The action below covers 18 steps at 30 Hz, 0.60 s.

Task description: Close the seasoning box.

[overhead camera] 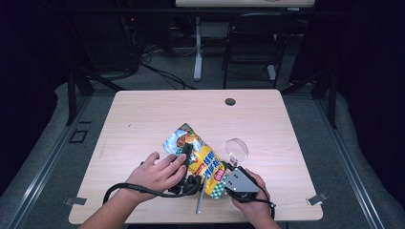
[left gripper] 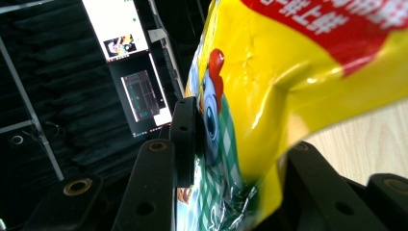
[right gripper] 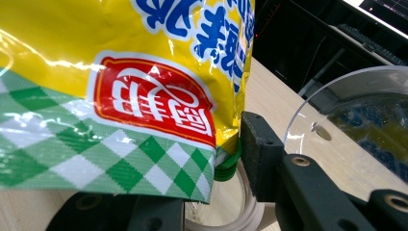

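Observation:
A yellow snack bag (overhead camera: 203, 160) with a green-checked bottom edge lies tilted near the middle of the wooden table (overhead camera: 143, 119). My left gripper (overhead camera: 188, 160) reaches onto the bag from the left, under the person's left hand. In the left gripper view its jaws are shut on the puffed bag (left gripper: 288, 72), with one pad (left gripper: 185, 137) pressed against the bag's side. My right gripper (overhead camera: 224, 172) meets the bag's lower right corner. In the right gripper view the bag's corner (right gripper: 144, 110) sits against the right pad (right gripper: 257, 154) and hides the other jaw.
A clear round plastic dish (overhead camera: 237, 148) lies just right of the bag, close to the right gripper (right gripper: 346, 110). A thin grey rod (overhead camera: 199, 202) lies by the table's front edge. A chair (overhead camera: 250, 43) stands beyond the far edge.

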Motion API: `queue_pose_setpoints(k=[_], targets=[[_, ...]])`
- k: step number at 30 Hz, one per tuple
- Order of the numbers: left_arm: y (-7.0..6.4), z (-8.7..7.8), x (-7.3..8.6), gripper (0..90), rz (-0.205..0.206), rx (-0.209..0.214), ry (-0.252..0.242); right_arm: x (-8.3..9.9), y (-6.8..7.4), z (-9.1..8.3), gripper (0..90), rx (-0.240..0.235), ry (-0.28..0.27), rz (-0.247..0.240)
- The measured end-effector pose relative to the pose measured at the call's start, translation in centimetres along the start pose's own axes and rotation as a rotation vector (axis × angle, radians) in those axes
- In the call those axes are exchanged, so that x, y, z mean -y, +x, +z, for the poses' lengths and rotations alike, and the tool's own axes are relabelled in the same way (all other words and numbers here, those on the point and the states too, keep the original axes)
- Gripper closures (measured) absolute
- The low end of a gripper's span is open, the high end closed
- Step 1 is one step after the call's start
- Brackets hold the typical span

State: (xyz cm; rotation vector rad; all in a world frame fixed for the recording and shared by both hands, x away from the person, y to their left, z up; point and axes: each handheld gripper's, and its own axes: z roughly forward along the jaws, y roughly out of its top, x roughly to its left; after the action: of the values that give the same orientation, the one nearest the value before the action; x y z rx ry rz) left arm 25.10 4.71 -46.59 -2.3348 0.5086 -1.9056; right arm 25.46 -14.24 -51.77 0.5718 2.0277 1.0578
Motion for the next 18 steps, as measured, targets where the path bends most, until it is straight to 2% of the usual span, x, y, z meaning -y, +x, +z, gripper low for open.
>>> queue_pose_setpoints(k=[1, 6, 18], targets=[[0.03, 0.00, -0.01, 69.5, 0.000, 0.013, 0.004, 0.01, 0.01, 0.02, 71.4, -0.001, -0.002, 0.001], [0.03, -0.08, -0.06, 69.5, 0.006, -0.004, 0.001, 0.01, 0.03, 0.01, 71.4, 0.000, 0.000, -0.002], [0.23, -0.15, -0.24, 69.7, 0.019, -0.012, 0.000, 0.02, 0.00, -0.02, 71.4, 0.005, -0.001, 0.000]])
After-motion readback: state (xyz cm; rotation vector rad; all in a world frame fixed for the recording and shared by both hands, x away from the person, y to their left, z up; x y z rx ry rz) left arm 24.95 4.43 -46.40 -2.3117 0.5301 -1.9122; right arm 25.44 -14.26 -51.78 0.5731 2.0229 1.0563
